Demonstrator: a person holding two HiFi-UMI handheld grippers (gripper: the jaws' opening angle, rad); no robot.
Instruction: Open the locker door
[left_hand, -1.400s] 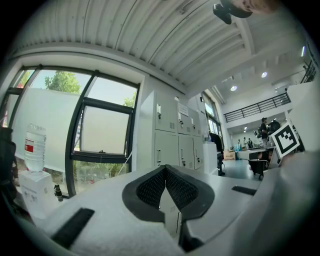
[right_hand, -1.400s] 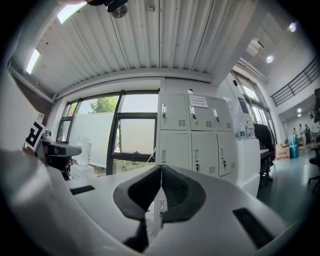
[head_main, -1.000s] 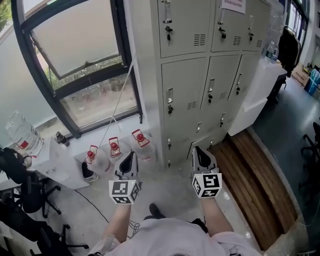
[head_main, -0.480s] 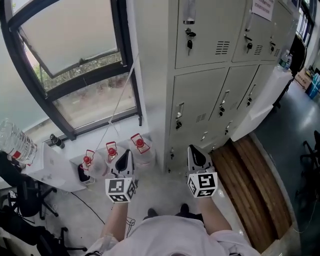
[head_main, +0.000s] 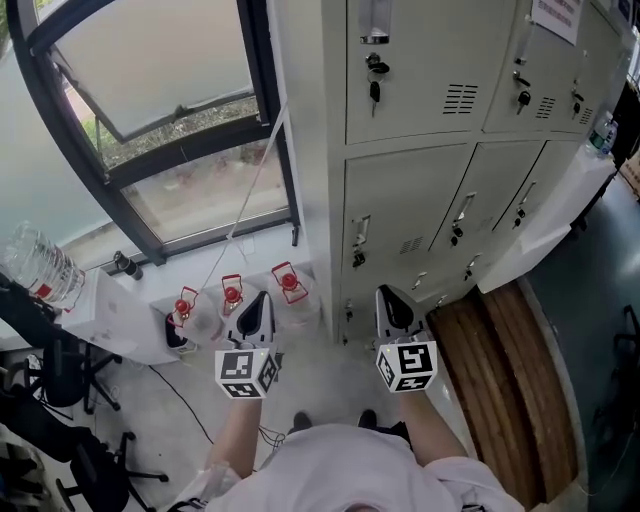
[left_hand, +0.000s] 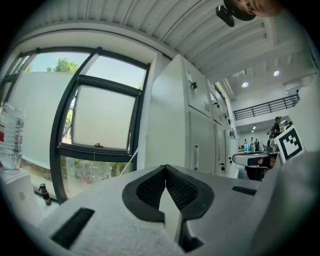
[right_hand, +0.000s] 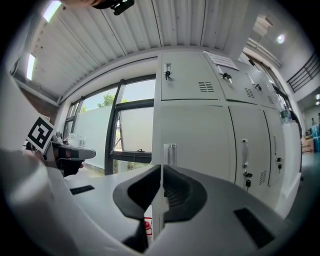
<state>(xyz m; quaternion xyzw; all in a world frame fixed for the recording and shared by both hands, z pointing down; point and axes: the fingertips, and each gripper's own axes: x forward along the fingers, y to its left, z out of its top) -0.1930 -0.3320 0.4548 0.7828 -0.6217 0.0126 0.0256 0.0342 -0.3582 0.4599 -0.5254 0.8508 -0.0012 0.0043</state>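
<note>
Pale grey steel lockers (head_main: 430, 90) stand in a bank just beside the window (head_main: 170, 110). The locker door (head_main: 405, 205) meant by the task is, by my reading, the leftmost one of the middle row. It is shut, with its upright handle (head_main: 362, 230) near its left edge. Both grippers are held low and level in front of the person, well apart from the lockers and touching nothing. This looks like the approach, not yet the pull.

The right gripper (head_main: 389, 296) has its jaws pressed together with nothing between them. In the right gripper view that handle stands straight above the jaw tips, so this tool seems lined up to do the reaching. It will likely have to part its jaws to take the handle.

The left gripper (head_main: 261, 299) is likewise closed and empty. It points toward the window side, above the red-capped water jugs (head_main: 232, 296) on the floor, apparently kept aside.
</note>
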